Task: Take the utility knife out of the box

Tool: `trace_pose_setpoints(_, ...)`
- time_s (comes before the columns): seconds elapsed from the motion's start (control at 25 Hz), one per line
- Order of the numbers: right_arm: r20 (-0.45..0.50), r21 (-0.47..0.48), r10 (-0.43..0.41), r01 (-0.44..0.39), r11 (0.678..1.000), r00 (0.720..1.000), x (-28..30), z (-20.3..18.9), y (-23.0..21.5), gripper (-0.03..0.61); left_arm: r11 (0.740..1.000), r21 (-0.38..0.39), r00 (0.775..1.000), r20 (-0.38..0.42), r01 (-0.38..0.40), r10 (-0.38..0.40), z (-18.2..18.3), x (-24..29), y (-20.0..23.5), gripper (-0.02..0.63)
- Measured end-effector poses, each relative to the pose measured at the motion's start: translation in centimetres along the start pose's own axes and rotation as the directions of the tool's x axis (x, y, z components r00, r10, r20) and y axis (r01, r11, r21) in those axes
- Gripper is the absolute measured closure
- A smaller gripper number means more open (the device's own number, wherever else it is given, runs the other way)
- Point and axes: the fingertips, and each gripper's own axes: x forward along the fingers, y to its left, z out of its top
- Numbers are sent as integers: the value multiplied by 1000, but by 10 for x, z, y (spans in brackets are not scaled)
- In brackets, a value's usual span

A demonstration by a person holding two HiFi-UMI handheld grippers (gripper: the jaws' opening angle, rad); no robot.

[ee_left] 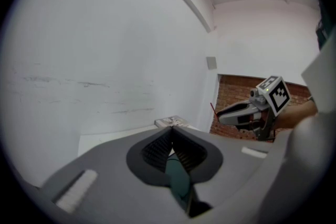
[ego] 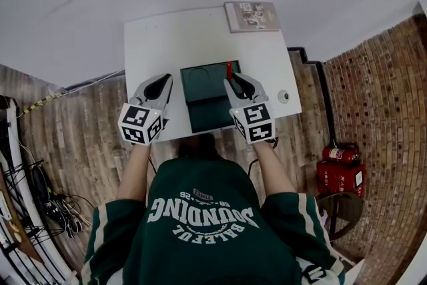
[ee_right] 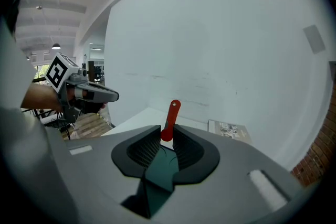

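Between the jaws of the right gripper (ee_right: 167, 134), clamped upright, was the red utility knife (ee_right: 172, 113), apparently clear above the open box (ego: 208, 110). The left gripper (ee_left: 171, 134) alongside was closed and empty. Next, probably, setting it on the table (ego: 160, 43).

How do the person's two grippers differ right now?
The right gripper is clamped on a red utility knife; the left gripper has its jaws together on nothing. The right one is above the right edge of the dark green box; the left one is beside it, above the white table. Both are grey and the same shape.
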Motion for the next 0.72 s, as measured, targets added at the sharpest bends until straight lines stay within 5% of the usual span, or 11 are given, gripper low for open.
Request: trace_pose_setpoints(0.72,-13,6,11,-11,1000,1000,-2,-11,2,503,1000,-10,1000,-16,10,-10,-8,4,-8,563)
